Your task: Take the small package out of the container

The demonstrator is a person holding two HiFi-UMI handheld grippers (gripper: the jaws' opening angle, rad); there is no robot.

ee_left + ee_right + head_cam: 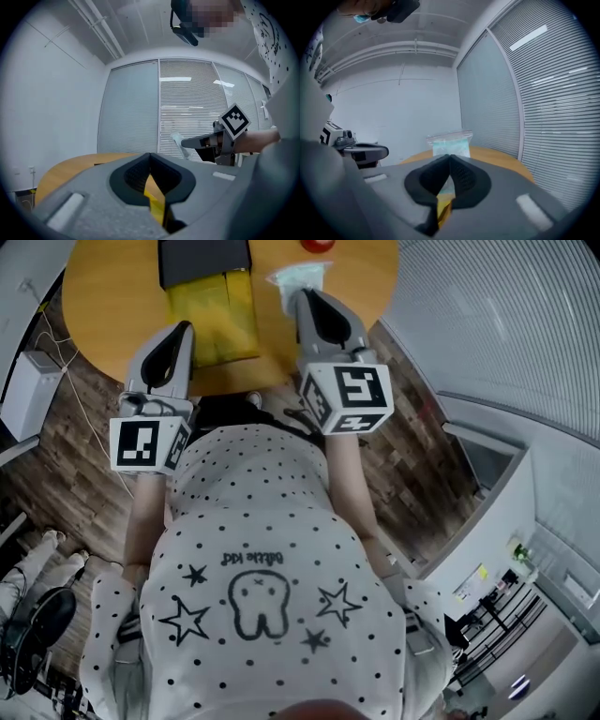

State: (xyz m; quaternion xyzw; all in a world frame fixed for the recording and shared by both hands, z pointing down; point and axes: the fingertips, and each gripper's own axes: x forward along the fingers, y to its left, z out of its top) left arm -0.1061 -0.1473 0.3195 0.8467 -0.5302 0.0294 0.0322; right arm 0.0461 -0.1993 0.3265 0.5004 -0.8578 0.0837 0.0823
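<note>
A yellow bag (pixel 214 317), the container, lies on the round wooden table (pixel 111 307). My left gripper (pixel 184 330) sits at the bag's left edge. In the left gripper view its jaws (pixel 150 161) are shut, with a strip of yellow bag material (pixel 153 192) pinched between them. My right gripper (pixel 302 294) is to the right of the bag, shut on a small clear zip package (pixel 300 276). The package (pixel 450 143) stands up from the jaws (pixel 449 159), with pale teal contents. It hangs clear of the bag, above the table. The left gripper view also shows the package (pixel 178 142) at the right gripper's tip.
A black flat object (pixel 202 259) lies at the bag's far end. A red item (pixel 317 245) is at the table's far edge. A white box (pixel 28 390) stands on the floor to the left. Slatted blinds (pixel 553 108) line the wall.
</note>
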